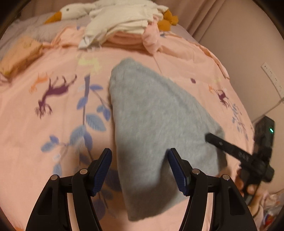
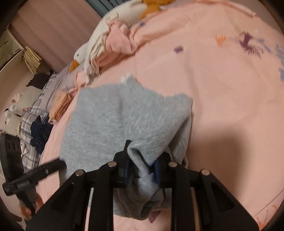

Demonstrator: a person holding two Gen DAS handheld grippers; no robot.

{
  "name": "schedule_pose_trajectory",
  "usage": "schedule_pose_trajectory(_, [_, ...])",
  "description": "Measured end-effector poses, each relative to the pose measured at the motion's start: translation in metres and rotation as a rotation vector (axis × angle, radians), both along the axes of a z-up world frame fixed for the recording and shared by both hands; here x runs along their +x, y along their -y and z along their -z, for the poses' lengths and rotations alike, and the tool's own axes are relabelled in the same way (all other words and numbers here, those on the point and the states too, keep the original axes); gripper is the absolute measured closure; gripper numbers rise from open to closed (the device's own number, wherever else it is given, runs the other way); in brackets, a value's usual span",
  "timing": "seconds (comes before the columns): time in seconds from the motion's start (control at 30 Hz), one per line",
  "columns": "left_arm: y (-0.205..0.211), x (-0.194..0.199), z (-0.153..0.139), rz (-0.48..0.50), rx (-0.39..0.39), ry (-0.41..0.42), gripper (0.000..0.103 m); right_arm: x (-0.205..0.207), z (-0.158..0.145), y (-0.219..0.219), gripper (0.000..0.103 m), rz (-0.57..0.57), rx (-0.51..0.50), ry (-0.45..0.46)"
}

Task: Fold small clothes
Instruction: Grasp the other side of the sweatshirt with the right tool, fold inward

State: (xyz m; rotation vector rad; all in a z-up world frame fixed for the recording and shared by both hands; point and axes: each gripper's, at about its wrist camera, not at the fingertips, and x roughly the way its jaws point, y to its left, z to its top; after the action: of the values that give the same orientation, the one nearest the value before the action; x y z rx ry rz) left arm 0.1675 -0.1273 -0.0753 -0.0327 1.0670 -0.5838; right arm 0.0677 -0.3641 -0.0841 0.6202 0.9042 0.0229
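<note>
A grey fleecy garment [image 1: 150, 115] lies folded lengthwise on the pink printed bedspread [image 1: 53, 135]. My left gripper [image 1: 139, 152] hovers over its near end, jaws open and apart from the cloth, nothing between the blue pads. In the right wrist view my right gripper [image 2: 142, 160] is shut on a bunched edge of the grey garment [image 2: 115, 120], and the pinched fold hangs down behind the pads. The right gripper [image 1: 230, 151] also shows at the garment's right edge in the left wrist view, held by a hand. The left gripper [image 2: 33, 176] is blurred at lower left.
A heap of white and pink clothes [image 1: 124, 26] lies at the far end of the bed beside a goose plush toy [image 1: 71, 12]. A folded peach cloth [image 1: 21, 53] sits at the left. A dark navy garment [image 2: 40, 135] lies on a checked pillow. A power strip [image 1: 273, 78] hangs on the wall.
</note>
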Motion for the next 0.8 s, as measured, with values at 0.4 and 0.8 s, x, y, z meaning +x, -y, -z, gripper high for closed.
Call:
schedule_pose_trajectory(0.4, [0.043, 0.041, 0.000, 0.016, 0.059, 0.116, 0.058, 0.015, -0.045, -0.009, 0.071, -0.085, -0.134, 0.180])
schedule_pose_trajectory(0.8, [0.049, 0.043, 0.021, 0.050, 0.142, 0.100, 0.058, 0.062, 0.000, -0.021, 0.084, -0.122, -0.118, -0.024])
